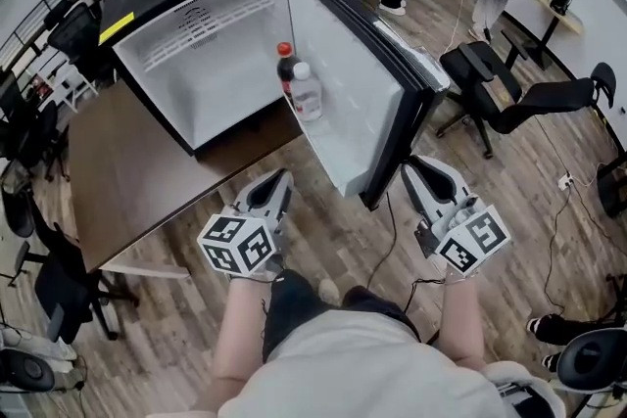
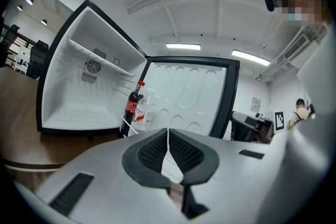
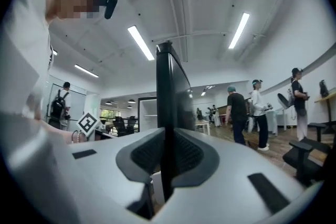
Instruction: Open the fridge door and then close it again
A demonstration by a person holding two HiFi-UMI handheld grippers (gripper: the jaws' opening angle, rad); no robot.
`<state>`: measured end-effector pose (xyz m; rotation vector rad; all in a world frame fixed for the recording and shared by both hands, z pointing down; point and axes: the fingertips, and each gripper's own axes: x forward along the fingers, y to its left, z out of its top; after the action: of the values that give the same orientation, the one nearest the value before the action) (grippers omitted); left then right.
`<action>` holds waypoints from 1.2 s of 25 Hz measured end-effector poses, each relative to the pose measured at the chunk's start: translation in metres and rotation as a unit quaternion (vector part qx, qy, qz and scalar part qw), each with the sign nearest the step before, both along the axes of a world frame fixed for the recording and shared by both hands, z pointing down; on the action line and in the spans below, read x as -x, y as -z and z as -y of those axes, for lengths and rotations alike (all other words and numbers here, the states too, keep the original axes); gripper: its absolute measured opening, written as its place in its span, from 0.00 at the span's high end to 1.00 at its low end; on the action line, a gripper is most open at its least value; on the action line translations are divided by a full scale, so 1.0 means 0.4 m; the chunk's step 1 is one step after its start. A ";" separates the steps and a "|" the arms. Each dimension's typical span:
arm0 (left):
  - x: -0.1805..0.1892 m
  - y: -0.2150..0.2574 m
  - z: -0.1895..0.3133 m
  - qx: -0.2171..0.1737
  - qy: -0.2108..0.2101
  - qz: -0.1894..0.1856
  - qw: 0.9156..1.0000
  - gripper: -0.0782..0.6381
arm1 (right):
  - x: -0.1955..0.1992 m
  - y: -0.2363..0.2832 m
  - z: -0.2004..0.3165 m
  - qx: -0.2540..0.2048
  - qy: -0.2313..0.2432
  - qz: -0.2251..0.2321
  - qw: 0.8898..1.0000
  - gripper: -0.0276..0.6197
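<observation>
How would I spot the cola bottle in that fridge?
The open fridge stands on a brown table; a rack inside its door holds two bottles. The cola bottle is the dark, red-capped one; the water bottle beside it is clear, white-capped.

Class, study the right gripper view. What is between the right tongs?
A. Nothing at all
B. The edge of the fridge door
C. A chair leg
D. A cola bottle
B: the right gripper view shows the right tongs clamped on the dark edge of the open door.
</observation>
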<state>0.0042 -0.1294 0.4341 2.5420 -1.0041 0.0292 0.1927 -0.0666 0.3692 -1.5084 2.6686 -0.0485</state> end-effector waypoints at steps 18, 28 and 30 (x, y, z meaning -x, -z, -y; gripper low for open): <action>0.309 0.027 0.050 -0.006 0.098 0.001 0.995 0.88 | 0.523 -0.003 0.047 0.029 0.311 0.002 0.950 0.96; 0.500 0.040 0.088 -0.004 0.136 0.009 0.991 0.88 | 0.755 -0.005 0.152 0.039 0.326 0.025 0.944 0.96; 0.524 0.037 0.094 -0.003 0.139 0.009 0.990 0.88 | 0.793 -0.007 0.178 0.047 0.324 0.037 0.944 0.96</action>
<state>-0.2053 -0.1669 0.4194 2.3880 -1.3588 -0.0299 -0.1246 -0.1379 0.3721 -0.5623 2.9976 -0.2637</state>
